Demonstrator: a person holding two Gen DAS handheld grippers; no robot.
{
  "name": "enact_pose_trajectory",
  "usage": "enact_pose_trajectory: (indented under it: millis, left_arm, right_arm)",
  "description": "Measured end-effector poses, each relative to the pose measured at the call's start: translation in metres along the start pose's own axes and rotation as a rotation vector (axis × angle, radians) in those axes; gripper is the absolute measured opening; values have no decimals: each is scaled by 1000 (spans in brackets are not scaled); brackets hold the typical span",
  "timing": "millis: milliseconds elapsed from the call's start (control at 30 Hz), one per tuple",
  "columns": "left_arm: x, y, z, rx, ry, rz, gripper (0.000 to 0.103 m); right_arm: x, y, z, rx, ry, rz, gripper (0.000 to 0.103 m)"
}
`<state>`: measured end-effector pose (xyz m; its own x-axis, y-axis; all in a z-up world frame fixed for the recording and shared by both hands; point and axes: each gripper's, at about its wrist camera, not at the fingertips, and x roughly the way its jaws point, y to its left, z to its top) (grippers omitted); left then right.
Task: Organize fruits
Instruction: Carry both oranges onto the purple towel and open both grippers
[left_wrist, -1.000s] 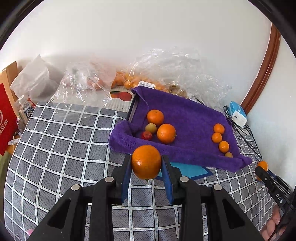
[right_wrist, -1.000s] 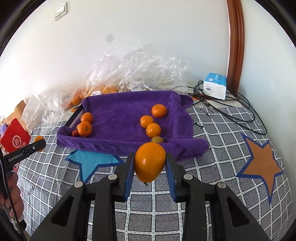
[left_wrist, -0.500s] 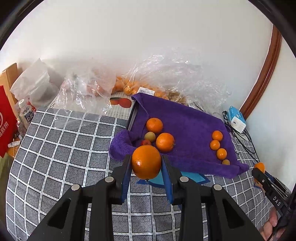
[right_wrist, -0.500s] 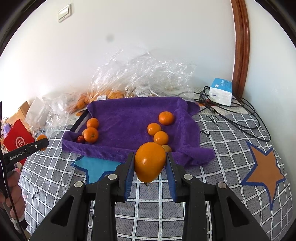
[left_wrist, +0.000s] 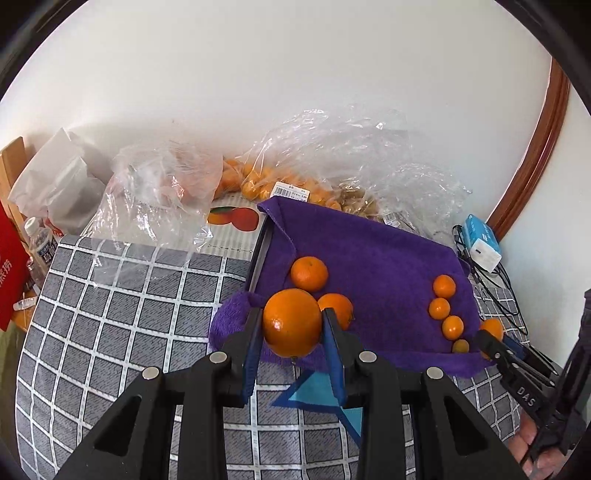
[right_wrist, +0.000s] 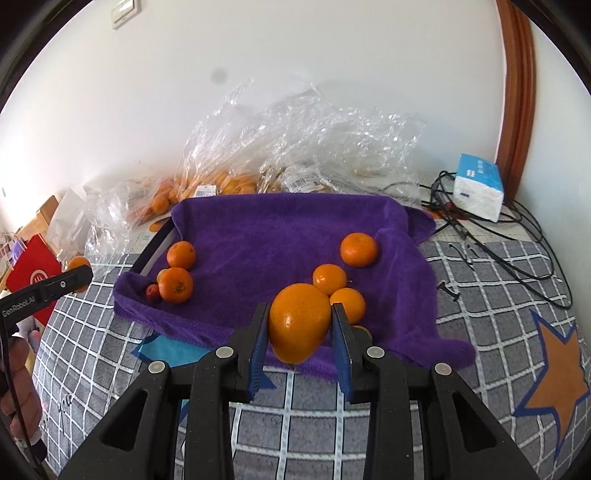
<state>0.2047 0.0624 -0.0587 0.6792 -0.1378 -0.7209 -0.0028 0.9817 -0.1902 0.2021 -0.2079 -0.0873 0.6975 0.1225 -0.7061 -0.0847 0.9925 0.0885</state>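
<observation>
Left gripper (left_wrist: 291, 326) clamps a round orange (left_wrist: 291, 323); right gripper (right_wrist: 299, 326) clamps an oval orange (right_wrist: 298, 326). Both hang at the purple towel's (right_wrist: 266, 236) near edge, other fruit lying on it.

The left hand-held gripper (left_wrist: 291, 328) is matte black plastic, its two fingers lined on the inner faces with blue ribbed pads (left_wrist: 252, 354). Round silver screw heads sit on the knuckles of its angular, cut-out arms. The right hand-held gripper (right_wrist: 299, 328) has the same build: black arms, blue pads (right_wrist: 258, 354), silver screws. Seen from the side at each frame's edge, white lettering marks the black bodies: "DAS" at lower right of the left wrist view, "GenRobot.AI" at left of the right wrist view. Bare skin of a hand (right_wrist: 18, 402) shows at lower left of the right wrist view, with a thin black cable beside it.
</observation>
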Motion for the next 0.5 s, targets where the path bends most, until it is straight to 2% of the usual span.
enact_pose_trajectory:
  millis: [300,500]
  left_arm:
    - [27,7,11,-3,26,1,30]
    - [45,2,18,-7,48,-21,30]
  right_arm:
    - [57,4,5,-5,120,33,32]
    - [75,5,2,-18,165,33,32]
